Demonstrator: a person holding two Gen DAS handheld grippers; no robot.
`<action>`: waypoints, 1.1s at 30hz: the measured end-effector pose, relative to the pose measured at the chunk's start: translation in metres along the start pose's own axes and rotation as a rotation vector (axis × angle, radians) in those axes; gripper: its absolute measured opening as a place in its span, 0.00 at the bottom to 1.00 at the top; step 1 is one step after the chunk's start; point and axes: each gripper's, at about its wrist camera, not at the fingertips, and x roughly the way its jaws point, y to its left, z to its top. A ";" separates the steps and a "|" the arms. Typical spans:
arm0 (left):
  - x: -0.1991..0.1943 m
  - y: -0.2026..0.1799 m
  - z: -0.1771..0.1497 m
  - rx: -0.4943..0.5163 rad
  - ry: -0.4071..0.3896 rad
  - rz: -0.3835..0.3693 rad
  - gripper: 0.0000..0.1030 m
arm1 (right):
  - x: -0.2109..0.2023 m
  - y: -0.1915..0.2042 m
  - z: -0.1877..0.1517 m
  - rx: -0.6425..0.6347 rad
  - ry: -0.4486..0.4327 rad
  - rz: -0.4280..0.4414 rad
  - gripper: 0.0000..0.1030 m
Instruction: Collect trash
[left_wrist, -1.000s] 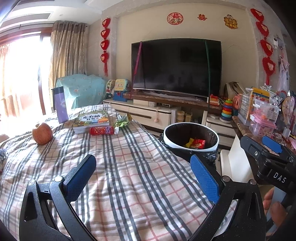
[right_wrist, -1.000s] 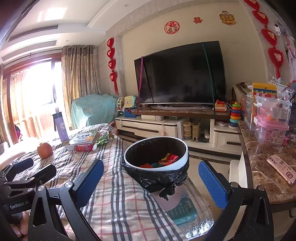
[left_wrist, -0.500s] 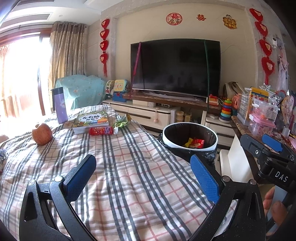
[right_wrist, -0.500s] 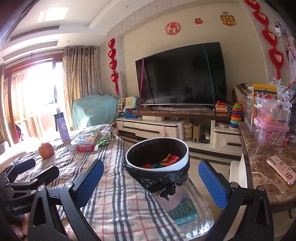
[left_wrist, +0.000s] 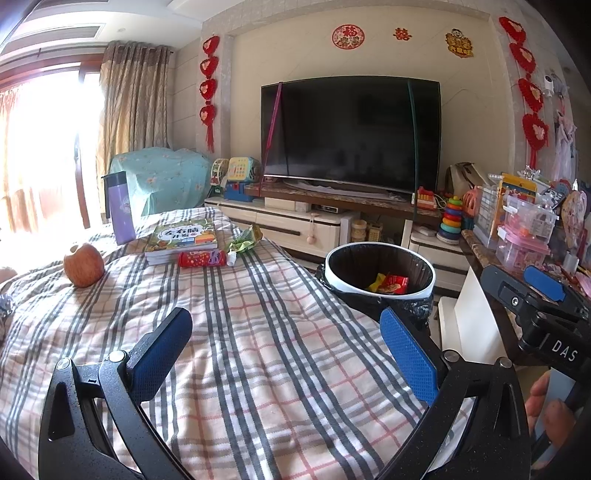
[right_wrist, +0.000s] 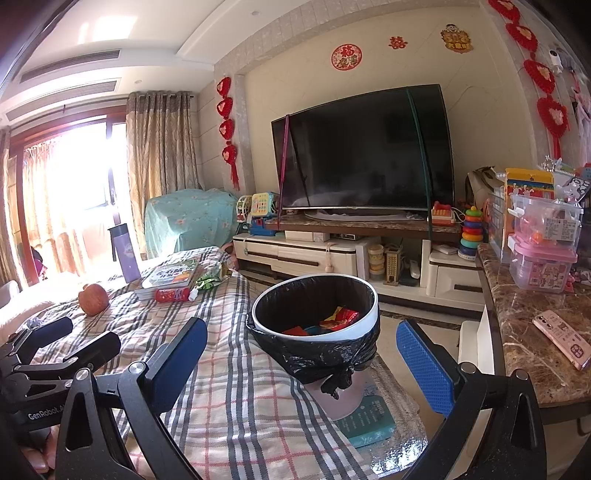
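Nothing moved; right gripper (left_wrist: 545, 295) reads "DAS", left gripper (right_wrist: 62, 339) "GenRobot".

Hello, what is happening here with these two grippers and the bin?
A person is collecting trash with a handheld gripper in each hand. Right now both the left gripper and the right gripper are open and hold nothing. The trash bin, lined with a black bag, already contains a few wrappers. On the checked cloth, a red wrapper and a green wrapper lie beside the book, not yet picked up.
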 end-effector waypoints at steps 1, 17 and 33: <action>0.000 0.000 0.000 0.000 0.000 -0.001 1.00 | 0.000 0.000 0.000 0.000 0.000 0.000 1.00; 0.004 0.002 -0.003 -0.003 0.007 -0.003 1.00 | 0.002 0.004 0.001 0.003 0.003 0.004 1.00; 0.007 0.003 -0.003 -0.006 0.010 -0.006 1.00 | 0.011 0.004 0.005 0.007 0.011 0.016 1.00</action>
